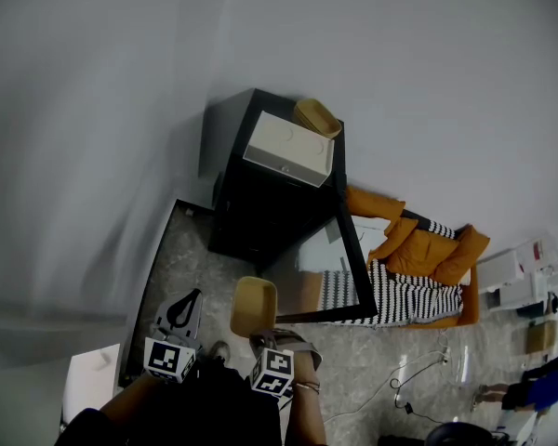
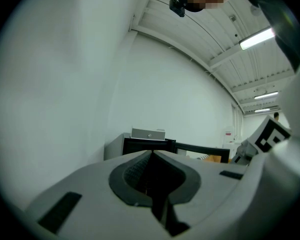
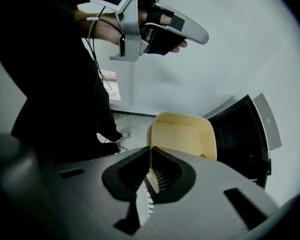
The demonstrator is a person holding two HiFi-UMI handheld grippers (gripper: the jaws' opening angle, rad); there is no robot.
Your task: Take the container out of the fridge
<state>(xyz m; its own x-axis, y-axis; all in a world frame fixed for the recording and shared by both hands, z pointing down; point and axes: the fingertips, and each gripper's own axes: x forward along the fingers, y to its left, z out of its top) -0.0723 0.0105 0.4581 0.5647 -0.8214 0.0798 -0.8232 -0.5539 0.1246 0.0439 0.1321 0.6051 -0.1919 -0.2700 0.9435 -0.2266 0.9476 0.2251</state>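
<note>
A pale yellow container (image 1: 254, 305) hangs in the air in front of the black fridge (image 1: 260, 189), clear of its interior. My right gripper (image 1: 262, 339) is shut on the container's near rim; in the right gripper view the container (image 3: 182, 136) stands just beyond the jaws (image 3: 151, 150), with the rim pinched between them. The fridge door (image 1: 349, 254) is swung open to the right. My left gripper (image 1: 192, 297) is held to the left of the container, shut on nothing, and its jaws (image 2: 152, 153) meet with the fridge (image 2: 140, 145) far behind them.
A white box (image 1: 291, 149) and a second yellow container (image 1: 316, 117) sit on top of the fridge. An orange jacket and a striped cloth (image 1: 418, 254) lie right of the door. Cables (image 1: 409, 379) trail on the floor. A wall runs along the left.
</note>
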